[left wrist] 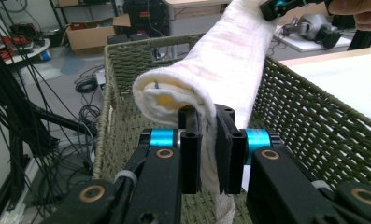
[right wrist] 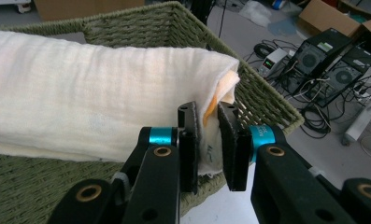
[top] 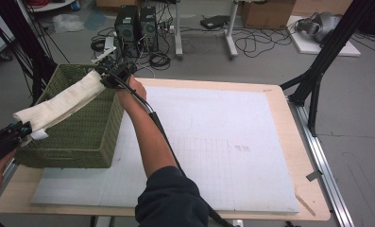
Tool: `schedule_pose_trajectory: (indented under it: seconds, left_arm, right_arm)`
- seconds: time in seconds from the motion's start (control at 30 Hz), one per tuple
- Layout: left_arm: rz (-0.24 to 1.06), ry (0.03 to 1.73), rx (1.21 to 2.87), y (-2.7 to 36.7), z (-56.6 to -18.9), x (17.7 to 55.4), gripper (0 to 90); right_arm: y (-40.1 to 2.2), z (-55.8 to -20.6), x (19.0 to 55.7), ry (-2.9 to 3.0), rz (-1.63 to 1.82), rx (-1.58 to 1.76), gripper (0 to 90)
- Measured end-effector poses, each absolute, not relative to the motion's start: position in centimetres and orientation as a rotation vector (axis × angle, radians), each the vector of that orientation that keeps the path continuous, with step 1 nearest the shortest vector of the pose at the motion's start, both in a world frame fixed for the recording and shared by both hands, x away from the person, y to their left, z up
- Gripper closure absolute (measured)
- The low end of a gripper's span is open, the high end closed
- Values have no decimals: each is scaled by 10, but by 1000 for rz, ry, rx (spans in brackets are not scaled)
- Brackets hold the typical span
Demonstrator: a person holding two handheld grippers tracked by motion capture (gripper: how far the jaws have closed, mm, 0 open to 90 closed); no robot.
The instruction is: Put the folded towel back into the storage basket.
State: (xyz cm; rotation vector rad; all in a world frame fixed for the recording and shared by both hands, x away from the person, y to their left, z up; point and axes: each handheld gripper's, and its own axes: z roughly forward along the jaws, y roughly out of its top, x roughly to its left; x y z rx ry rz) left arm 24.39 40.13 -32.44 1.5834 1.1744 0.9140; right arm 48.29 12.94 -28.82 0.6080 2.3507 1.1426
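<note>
A folded cream towel (top: 62,101) hangs stretched above the green woven basket (top: 81,142) at the table's left. My left gripper (top: 22,128) is shut on the towel's near end (left wrist: 192,93), at the basket's near left corner. My right gripper (top: 110,72) is shut on the far end (right wrist: 80,93), over the basket's far right corner. In the left gripper view the towel (left wrist: 230,60) runs up toward the right gripper (left wrist: 279,7). A yellowish inner layer shows in the fold at both ends. The basket's inside (left wrist: 131,121) lies below the cloth.
A white mat (top: 213,142) covers the wooden table (top: 312,198) to the right of the basket. Black stand legs (top: 317,71) rise at the right, and computers (top: 135,26) and cables sit on the floor beyond the table.
</note>
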Motion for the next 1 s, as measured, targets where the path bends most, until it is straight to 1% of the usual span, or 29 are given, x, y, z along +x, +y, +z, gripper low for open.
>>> schedule_pose_trajectory:
  seconds: [0.13,0.2,0.23,0.27,0.3,0.33,0.37,0.43,0.47,0.57,0.73,0.87,0.93,1.0]
  left_arm:
    - [909,1183,1596,404,-325,246,808]
    - [877,1202,1601,406,-327,250,782]
    - [859,1209,1604,407,-327,252,748]
    - [847,1212,1611,409,-326,253,699]
    - [841,1203,1605,410,-325,253,604]
    - [847,1190,1593,413,-324,251,506]
    - [861,1180,1579,414,-322,248,458]
    - [887,1161,1559,416,-318,243,412]
    - [893,1154,1563,417,-316,242,408]
    - [903,1135,1560,417,-314,238,394]
    - [871,1125,1548,411,-318,238,377]
    - [805,1126,1498,403,-321,241,303]
    - [762,1113,1505,396,-322,245,291]
    - [750,1106,1505,388,-323,248,274]
  right_arm:
    - [135,-291,485,2355,1131,599,794]
    - [138,-292,487,2358,1119,594,792]
    - [139,-293,487,2360,1115,582,779]
    - [141,-295,489,2370,1113,568,731]
    - [143,-298,490,2378,1105,559,649]
    - [144,-301,491,2373,1073,559,612]
    - [143,-304,492,2378,1066,562,582]
    - [140,-307,492,2373,1080,591,535]
    - [137,-306,492,2370,1082,594,515]
    - [127,-301,492,2356,1091,601,515]
    - [106,-287,486,2326,1130,617,497]
    - [83,-279,481,2325,1194,633,426]
    - [71,-278,477,2347,1202,598,376]
    - [57,-278,474,2378,1202,585,334]
